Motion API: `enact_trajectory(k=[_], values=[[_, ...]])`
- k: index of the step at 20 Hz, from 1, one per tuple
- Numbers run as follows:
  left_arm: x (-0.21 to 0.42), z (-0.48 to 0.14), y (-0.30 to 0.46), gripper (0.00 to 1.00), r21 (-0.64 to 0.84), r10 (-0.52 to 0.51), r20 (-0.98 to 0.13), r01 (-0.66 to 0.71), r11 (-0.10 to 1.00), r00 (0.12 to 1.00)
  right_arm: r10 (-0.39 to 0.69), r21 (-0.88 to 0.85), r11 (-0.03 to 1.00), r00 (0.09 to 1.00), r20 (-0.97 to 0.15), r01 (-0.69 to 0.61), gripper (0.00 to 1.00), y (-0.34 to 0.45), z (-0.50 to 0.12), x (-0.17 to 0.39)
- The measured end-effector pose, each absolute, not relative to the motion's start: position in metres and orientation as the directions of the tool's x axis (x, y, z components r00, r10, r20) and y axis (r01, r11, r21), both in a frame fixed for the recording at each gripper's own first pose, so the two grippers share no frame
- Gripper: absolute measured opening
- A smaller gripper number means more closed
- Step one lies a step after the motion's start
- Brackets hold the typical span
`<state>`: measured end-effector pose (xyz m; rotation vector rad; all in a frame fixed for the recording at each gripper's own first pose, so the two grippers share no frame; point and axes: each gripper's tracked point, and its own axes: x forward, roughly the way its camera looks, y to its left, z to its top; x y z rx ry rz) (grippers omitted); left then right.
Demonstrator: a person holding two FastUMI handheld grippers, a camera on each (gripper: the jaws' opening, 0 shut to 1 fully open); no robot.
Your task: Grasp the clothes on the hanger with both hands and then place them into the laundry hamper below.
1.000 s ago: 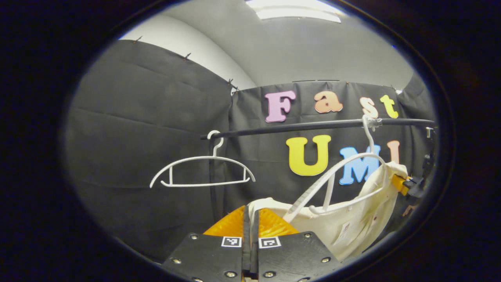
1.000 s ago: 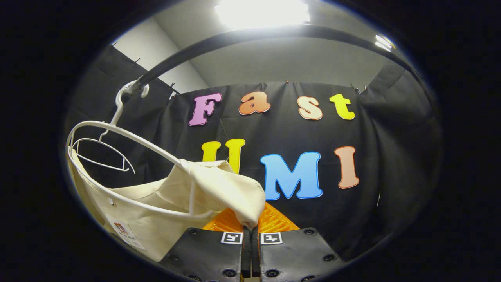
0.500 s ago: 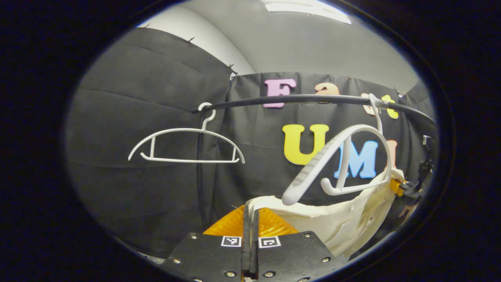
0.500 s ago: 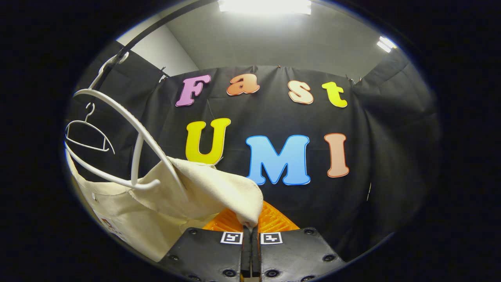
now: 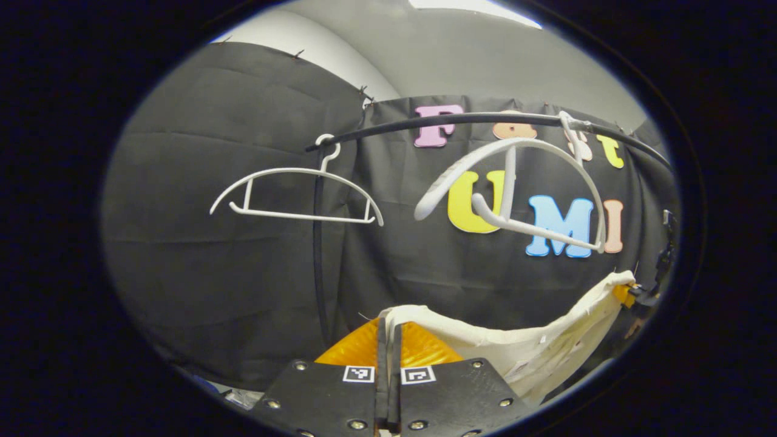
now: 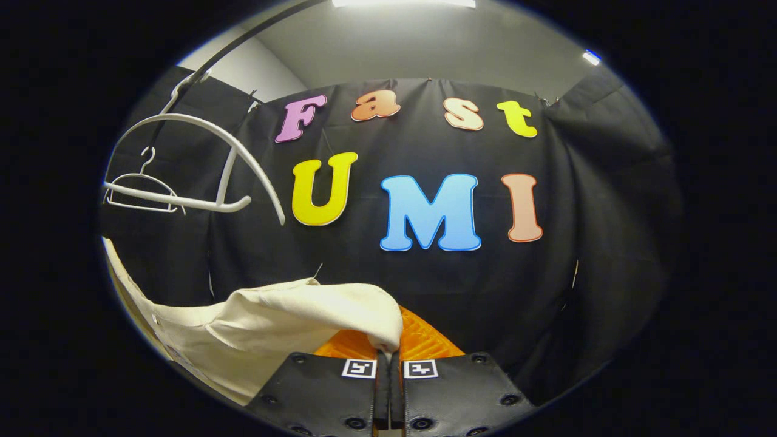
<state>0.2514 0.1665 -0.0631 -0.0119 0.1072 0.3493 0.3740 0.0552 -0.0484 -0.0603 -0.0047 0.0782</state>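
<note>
Cream garment (image 5: 522,346) now off white hanger (image 5: 516,188), slung low between both tools. Left tool (image 5: 388,340) and right tool (image 6: 388,355) each pinch one edge. Hamper presumably below; uneven release could miss it.

Spare bare hanger (image 5: 297,194) on rail (image 5: 461,119)
</note>
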Motion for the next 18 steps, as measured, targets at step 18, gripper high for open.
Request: enact_trajectory(k=[18], values=[[0.151,-0.099,0.124,0.0,0.094,0.412,-0.237,-0.402,0.911,0.88,0.327,-0.018,0.942,0.925,-0.193,-0.337,0.02,0.054,-0.105,0.25]])
